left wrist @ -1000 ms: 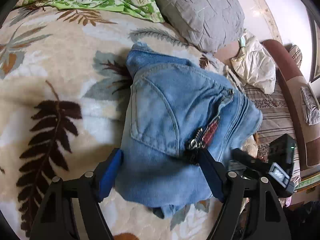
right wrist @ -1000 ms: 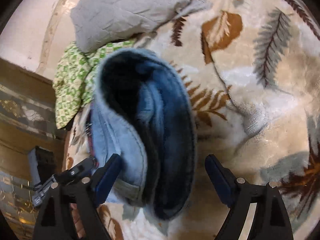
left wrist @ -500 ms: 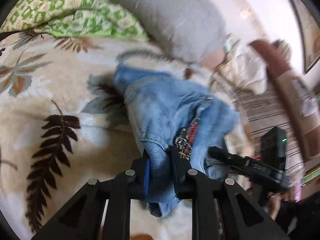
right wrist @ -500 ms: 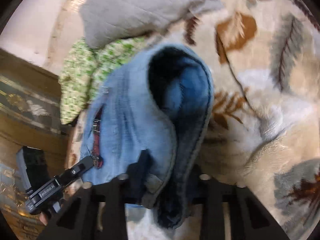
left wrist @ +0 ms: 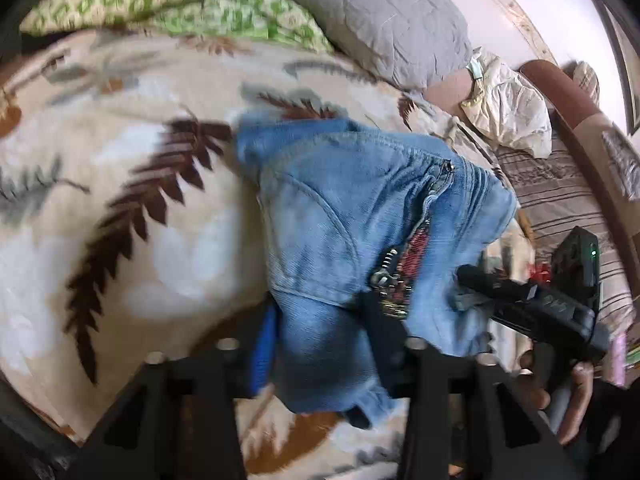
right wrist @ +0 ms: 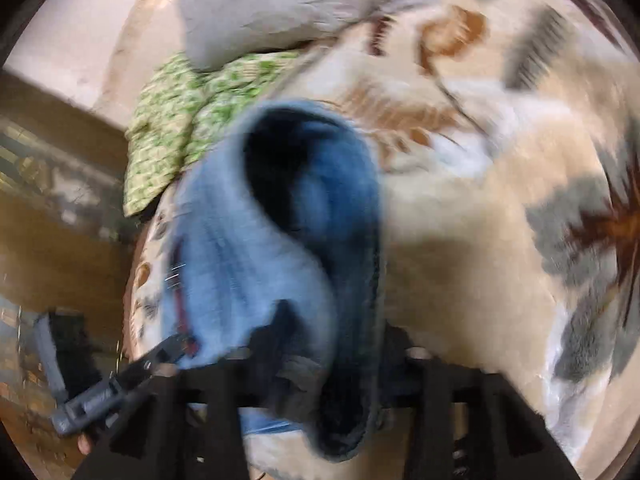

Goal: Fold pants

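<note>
Left wrist view
Pants: your jeans (left wrist: pixel 360 216) lie bunched on the bed (left wrist: pixel 132 264), folded into a thick bundle, with a back pocket seam and an open zip showing.
Left tool: your left tool (left wrist: pixel 320 332) is clenched on the near edge of the jeans, denim packed between the jaws.
Right tool: your right tool (left wrist: pixel 532 312) sits at the right edge of the bundle; from here you cannot tell its grip.
Surroundings: a grey pillow (left wrist: pixel 368 20) and a green cloth (left wrist: pixel 168 0) lie beyond.

Right wrist view
Pants: the jeans (right wrist: pixel 280 248) curl into a rolled fold, dark inside, pale blue outside. The picture is blurred.
Right tool: your right tool (right wrist: pixel 324 364) is clamped on the layered near edge.
Bed: plush fleece with a leaf print (right wrist: pixel 500 184).

Handling
Feel: the denim looks heavy, limp and not slippery.
Hold: grip through all layers at the thick seamed edge, clear of the zip.
</note>
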